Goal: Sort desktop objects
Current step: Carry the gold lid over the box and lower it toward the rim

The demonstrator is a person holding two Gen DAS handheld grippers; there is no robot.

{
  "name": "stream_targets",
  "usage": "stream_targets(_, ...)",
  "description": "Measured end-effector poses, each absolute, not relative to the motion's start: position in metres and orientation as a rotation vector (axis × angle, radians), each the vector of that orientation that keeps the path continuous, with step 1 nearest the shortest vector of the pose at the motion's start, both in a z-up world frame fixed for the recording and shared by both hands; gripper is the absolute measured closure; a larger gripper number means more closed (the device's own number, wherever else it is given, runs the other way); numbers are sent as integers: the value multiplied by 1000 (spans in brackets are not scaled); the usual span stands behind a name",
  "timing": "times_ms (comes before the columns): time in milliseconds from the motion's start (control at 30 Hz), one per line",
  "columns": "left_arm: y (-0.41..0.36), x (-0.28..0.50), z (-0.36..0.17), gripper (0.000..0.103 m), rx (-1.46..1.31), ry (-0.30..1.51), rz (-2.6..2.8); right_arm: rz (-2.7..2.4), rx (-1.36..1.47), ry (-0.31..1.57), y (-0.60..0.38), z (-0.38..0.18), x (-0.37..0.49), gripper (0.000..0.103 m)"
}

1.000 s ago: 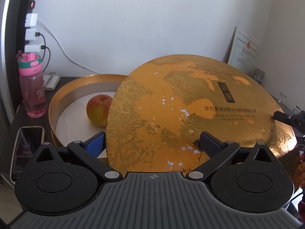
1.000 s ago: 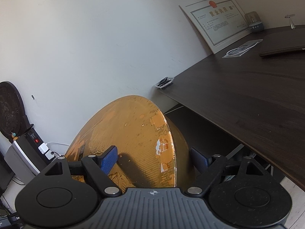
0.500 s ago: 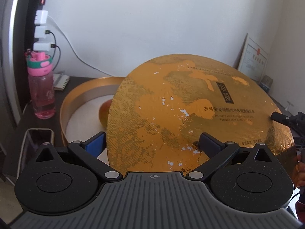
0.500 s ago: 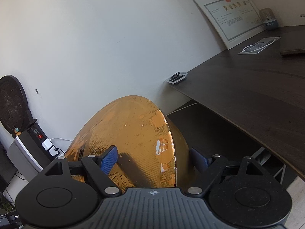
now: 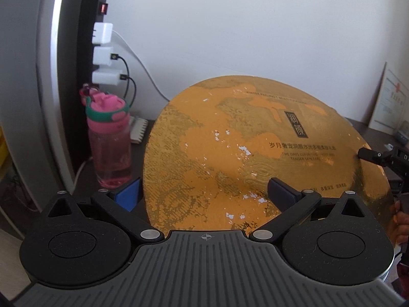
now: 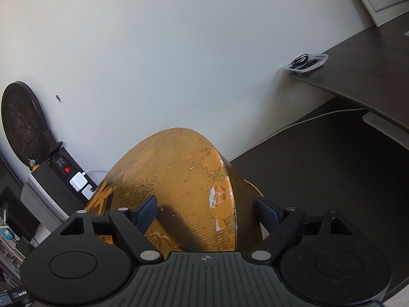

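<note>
A large round golden box lid (image 5: 242, 148) with printed text is held up tilted between both grippers. My left gripper (image 5: 204, 195) is shut on its near rim, one blue pad (image 5: 127, 197) at the outer edge and the other finger on the gold face. In the right wrist view my right gripper (image 6: 207, 213) is shut across the lid (image 6: 179, 179) edge, one pad on the top face and one behind the side wall. The right gripper's tip (image 5: 378, 156) also shows at the lid's far right edge. The box base is hidden behind the lid.
A pink water bottle (image 5: 110, 143) stands close on the left, beside a vertical power strip (image 5: 102, 51) with white chargers. A framed certificate (image 5: 388, 97) leans on the wall at right. A dark desk (image 6: 370, 64) carries a small clear tray (image 6: 306, 62).
Both grippers have carried the lid leftward, toward the bottle and power strip. The golden box base and the apple inside it have passed out of sight behind the lid.
</note>
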State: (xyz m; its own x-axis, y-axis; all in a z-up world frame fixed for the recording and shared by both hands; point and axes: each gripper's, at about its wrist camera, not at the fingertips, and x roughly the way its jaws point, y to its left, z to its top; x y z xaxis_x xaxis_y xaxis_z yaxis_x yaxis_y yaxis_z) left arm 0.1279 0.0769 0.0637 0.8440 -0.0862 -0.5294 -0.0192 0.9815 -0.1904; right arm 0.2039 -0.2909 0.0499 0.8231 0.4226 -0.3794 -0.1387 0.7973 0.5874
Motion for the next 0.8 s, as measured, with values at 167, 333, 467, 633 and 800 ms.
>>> stream_targets(167, 89, 148, 60, 2, -202, 599, -8, 312, 587, 563, -280, 43, 224, 19)
stream_targets(333, 92, 166, 53, 2, -197, 621, 7, 308, 599, 602, -270, 37, 245, 19)
stream_targets(467, 89, 177, 46, 2, -191, 642, 13, 300, 605, 628, -264, 32, 257, 19)
stream_targets(633, 84, 181, 41, 2, -193, 652, 0, 282, 607, 637, -270, 31, 254, 19)
stream_targets(800, 79, 185, 37, 2, -185, 659, -13, 259, 616, 642, -276, 29, 250, 19)
